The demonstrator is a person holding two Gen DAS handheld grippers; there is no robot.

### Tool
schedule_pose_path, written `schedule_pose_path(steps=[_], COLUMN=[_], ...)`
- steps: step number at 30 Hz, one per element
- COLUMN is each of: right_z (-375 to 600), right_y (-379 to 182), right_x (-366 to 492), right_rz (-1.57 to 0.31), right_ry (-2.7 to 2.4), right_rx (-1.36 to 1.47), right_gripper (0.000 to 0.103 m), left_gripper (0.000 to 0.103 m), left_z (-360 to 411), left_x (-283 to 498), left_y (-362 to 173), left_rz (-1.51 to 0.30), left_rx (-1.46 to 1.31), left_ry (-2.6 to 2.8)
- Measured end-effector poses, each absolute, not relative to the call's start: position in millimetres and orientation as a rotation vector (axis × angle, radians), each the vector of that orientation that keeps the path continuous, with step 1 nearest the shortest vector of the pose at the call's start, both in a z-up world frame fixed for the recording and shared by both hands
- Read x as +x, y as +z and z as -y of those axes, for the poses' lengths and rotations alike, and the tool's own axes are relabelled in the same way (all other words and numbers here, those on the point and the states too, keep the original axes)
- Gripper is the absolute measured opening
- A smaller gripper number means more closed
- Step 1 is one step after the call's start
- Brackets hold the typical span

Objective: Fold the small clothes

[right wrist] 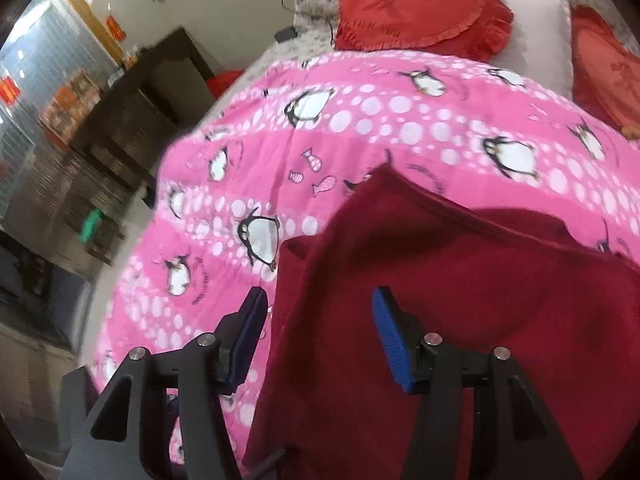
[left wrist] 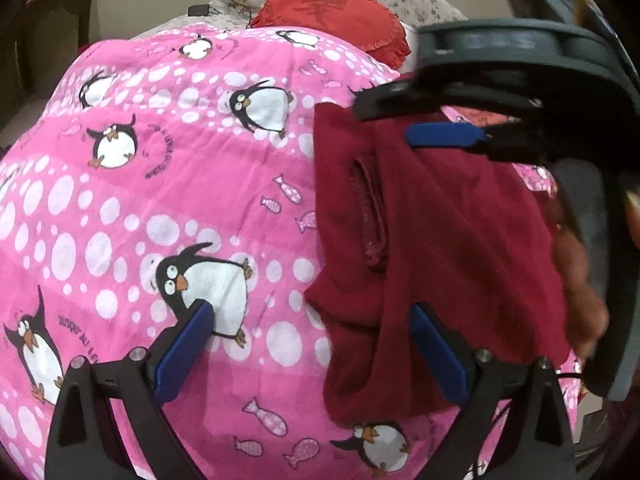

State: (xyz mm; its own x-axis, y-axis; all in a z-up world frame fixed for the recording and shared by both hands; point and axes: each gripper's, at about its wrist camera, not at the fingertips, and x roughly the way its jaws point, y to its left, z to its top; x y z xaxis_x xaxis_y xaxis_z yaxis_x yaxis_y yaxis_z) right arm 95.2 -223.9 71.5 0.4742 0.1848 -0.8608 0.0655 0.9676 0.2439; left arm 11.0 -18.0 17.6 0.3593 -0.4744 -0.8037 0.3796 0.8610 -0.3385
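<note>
A dark red garment [left wrist: 460,220] lies flat on the pink penguin blanket [left wrist: 160,200], with a stitched slit near its left edge. My left gripper [left wrist: 312,320] stands open and wide; its right pad [left wrist: 438,356] is over the garment's lower left part and its left pad is over bare blanket. My right gripper [left wrist: 384,124] hovers over the garment's far edge, held by a hand [left wrist: 580,280]. In the right wrist view the right gripper [right wrist: 320,312] is open above the garment [right wrist: 460,280]. The cloth's left edge runs between its pads, and neither pad presses on it.
The blanket [right wrist: 360,120] covers a bed. Red frilled cushions [right wrist: 412,4] [right wrist: 608,72] and a white pillow [right wrist: 536,28] lie at the head, with a black plug and cable beside them. Dark wooden furniture [right wrist: 132,108] stands past the bed's left side.
</note>
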Motion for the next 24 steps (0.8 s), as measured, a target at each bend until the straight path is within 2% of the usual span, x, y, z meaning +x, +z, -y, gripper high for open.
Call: schedule_pose_path(steps=[1,4,7,12,13,14,16,20,24], right_z=[210,187,174,179,183,189,202,237,247], right_y=[69,61,48,37,39,42,49,66,80], right_x=[101,112,120,121,119,115,109,87,72], right_rz=[-1.089,-1.127,-1.156,-1.166,-1.158,-1.14,-1.113,-1.048,-1.014], right_ry=[0.068,0.045,-0.013,0.003,0.015,0.01,0.045,0.142,0.175], right_rx=[0.194,0.072,-0.029,-0.023,-0.001,0.01,0.052,0.238,0.269], right_gripper=[0.034,0.045,0.045,0.045,0.04,0.021,0.002,0.0,0.0], left_gripper=[0.1,0.1,0.1,0.1,0.1,0.1,0.1,0.1,0.1], left_z=[17,16,15,11,11,11,9,17,38], left_x=[11,10,9,3,2,3,3,6,13], left_y=[17,17,17,20,24,29,37,48,44], left_rz=[-1.07,-1.062,-1.057,-1.049,-1.034,-1.02,-0.988,-0.963,-0.977], left_rx=[-0.106,-0.108,-0.109,-0.102,-0.094,-0.093,-0.104,-0.098,-0.082], left_ry=[-0.555,-0.559,-0.565,-0.566,-0.568,-0.574,-0.594,-0.639,-0.705])
